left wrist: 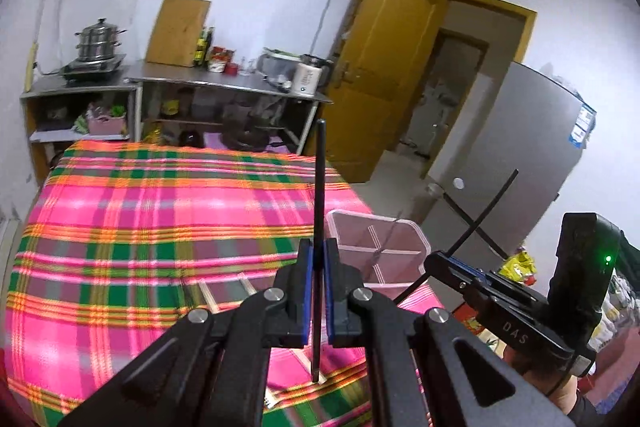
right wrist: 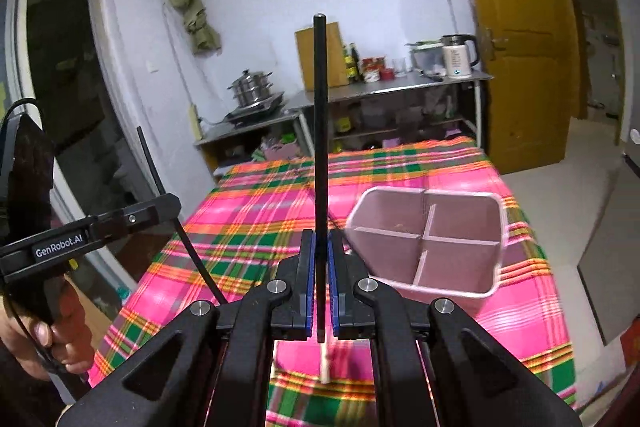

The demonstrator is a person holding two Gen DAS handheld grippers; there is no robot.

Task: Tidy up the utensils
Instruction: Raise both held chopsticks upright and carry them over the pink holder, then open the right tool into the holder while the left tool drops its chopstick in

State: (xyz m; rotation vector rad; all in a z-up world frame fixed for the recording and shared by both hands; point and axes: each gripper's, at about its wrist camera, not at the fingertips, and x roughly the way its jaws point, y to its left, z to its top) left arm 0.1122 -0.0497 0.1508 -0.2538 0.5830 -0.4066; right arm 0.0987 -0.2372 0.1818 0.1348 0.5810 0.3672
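My left gripper (left wrist: 318, 247) is shut on a black chopstick (left wrist: 319, 187) that stands upright above the pink plaid tablecloth (left wrist: 160, 207). Just right of it stands a pink holder (left wrist: 370, 215) divided into compartments. My right gripper (right wrist: 320, 239) is shut on a second black chopstick (right wrist: 320, 127), also upright, with the pink holder (right wrist: 424, 191) close on its right, nothing visible inside. Each gripper shows in the other's view: the right gripper (left wrist: 434, 259) with its slanted chopstick (left wrist: 480, 215), and the left gripper (right wrist: 168, 205) with its chopstick (right wrist: 150, 163).
A light wooden frame (left wrist: 224, 291) lies on the cloth under the left gripper. Behind the table stands a steel shelf (left wrist: 224, 81) with a steamer pot (left wrist: 98, 41), bottles and a kettle (left wrist: 306, 79). A yellow door (left wrist: 384, 67) and a grey fridge (left wrist: 512, 163) stand to the right.
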